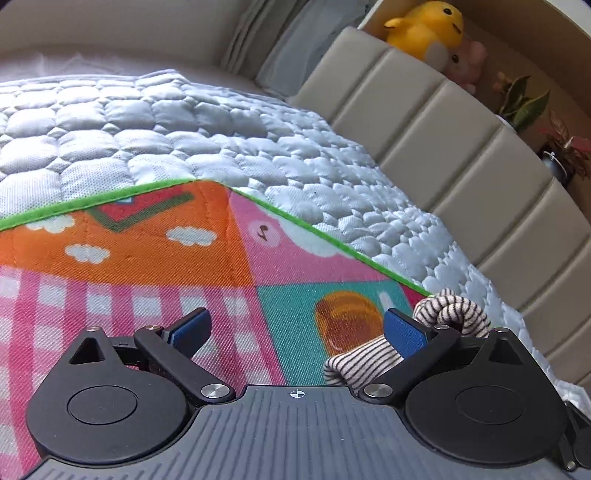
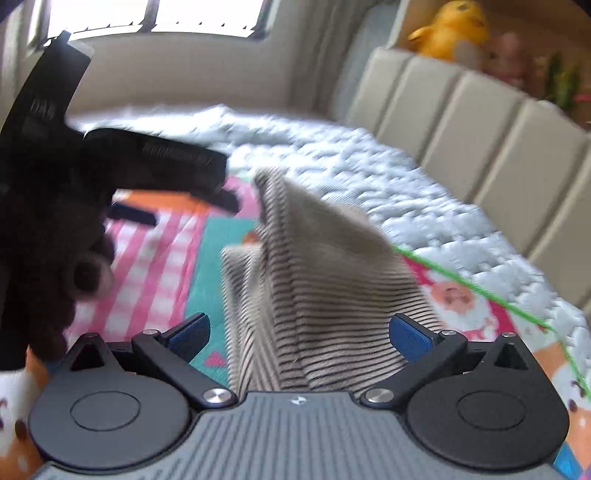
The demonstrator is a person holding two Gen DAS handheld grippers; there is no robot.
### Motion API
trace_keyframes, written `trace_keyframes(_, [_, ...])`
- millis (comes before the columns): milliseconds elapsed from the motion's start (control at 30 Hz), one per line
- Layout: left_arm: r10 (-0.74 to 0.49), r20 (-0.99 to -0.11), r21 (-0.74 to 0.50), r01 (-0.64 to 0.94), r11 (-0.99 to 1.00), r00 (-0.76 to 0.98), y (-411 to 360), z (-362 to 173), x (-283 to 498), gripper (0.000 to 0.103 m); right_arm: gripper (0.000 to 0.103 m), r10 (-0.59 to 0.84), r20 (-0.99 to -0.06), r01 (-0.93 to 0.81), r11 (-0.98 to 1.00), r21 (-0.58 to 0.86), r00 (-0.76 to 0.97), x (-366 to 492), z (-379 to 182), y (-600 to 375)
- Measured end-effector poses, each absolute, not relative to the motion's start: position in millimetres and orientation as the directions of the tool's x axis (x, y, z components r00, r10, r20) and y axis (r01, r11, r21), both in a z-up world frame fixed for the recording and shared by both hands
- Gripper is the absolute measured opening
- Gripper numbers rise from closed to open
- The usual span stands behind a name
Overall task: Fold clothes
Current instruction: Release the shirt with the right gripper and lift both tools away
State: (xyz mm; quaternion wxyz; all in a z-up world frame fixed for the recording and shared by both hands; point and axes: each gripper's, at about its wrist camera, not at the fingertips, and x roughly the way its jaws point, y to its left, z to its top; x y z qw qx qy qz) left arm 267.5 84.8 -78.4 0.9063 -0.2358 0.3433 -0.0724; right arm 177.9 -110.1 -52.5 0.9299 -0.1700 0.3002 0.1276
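Note:
A beige garment with thin black stripes (image 2: 325,266) rises in a rumpled peak on the colourful play mat (image 2: 155,258). Its lower part runs between the wide-apart blue pads of my right gripper (image 2: 301,334), which is open. In the left wrist view, my left gripper (image 1: 297,330) is also open over the mat (image 1: 147,258). A bunched edge of the striped garment (image 1: 458,314) lies against its right finger (image 1: 402,332), with nothing between the pads. The right wrist view shows the left gripper (image 2: 181,208) at upper left, held by a dark-gloved hand (image 2: 44,240).
The mat with its green hem lies on a pale quilted bedspread (image 1: 221,122). A padded beige headboard (image 1: 461,147) runs along the right. Behind it sit a yellow plush toy (image 1: 424,29), a pink toy and potted plants (image 1: 524,103). A bright window (image 2: 155,14) is beyond the bed.

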Motion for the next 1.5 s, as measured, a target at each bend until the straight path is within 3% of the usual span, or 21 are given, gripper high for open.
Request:
trace_keyframes(67, [-0.293, -0.593, -0.483, -0.041, 0.874, 0.75, 87, -79, 267, 0.102, 0.103, 0.102, -0.567, -0.298, 0.917, -0.265, 0.818, 172, -53, -108])
trace_keyframes(233, [-0.277, -0.607, -0.494, -0.081, 0.865, 0.744, 95, -77, 267, 0.102, 0.101, 0.098, -0.608, -0.334, 0.898, -0.288, 0.788, 164, -63, -107])
trace_keyframes(467, [-0.292, -0.589, -0.516, -0.072, 0.854, 0.754, 98, -72, 267, 0.102, 0.103, 0.159, -0.543, -0.278, 0.95, -0.145, 0.824, 149, -46, -135])
trace_keyframes(533, [-0.289, -0.596, -0.509, -0.074, 0.857, 0.749, 96, -74, 268, 0.102, 0.103, 0.106, -0.532, -0.229, 0.959, -0.17, 0.84, 153, -51, -137])
trace_keyframes(733, [-0.29, -0.601, -0.494, -0.062, 0.867, 0.745, 91, -77, 267, 0.102, 0.103, 0.058, -0.571, -0.191, 0.966, -0.176, 0.819, 161, -65, -140])
trace_keyframes(800, [-0.32, -0.536, -0.542, -0.027, 0.84, 0.781, 95, -69, 262, 0.102, 0.103, 0.059, -0.576, -0.199, 0.963, -0.182, 0.815, 159, -68, -136])
trace_keyframes(900, [-0.432, -0.351, -0.639, 0.124, 0.759, 0.831, 95, -45, 249, 0.102, 0.103, 0.029, -0.581, -0.21, 0.946, -0.247, 0.813, 160, -78, -126])
trace_keyframes(1000, [-0.522, -0.252, -0.63, 0.271, 0.727, 0.815, 73, -28, 243, 0.102, 0.103, 0.019, -0.568, -0.223, 0.93, -0.291, 0.823, 157, -80, -118])
trace_keyframes(1133, [-0.434, -0.414, -0.45, 0.235, 0.862, 0.8, 36, -40, 249, 0.101, 0.103, 0.069, -0.583, -0.237, 0.947, -0.218, 0.809, 156, -71, -123])
trace_keyframes(1267, [-0.378, -0.563, -0.473, 0.088, 0.877, 0.735, 49, -70, 270, 0.096, 0.103, 0.215, -0.533, -0.294, 0.953, -0.068, 0.819, 152, -36, -141])
trace_keyframes(1333, [-0.35, -0.587, -0.44, 0.075, 0.895, 0.73, 52, -77, 272, 0.096, 0.103, 0.255, -0.489, -0.301, 0.954, -0.015, 0.834, 155, -15, -153])
trace_keyframes(1500, [-0.322, -0.601, -0.386, 0.087, 0.918, 0.731, 52, -80, 269, 0.098, 0.103, 0.114, -0.519, -0.186, 0.978, -0.089, 0.847, 196, -16, -181])
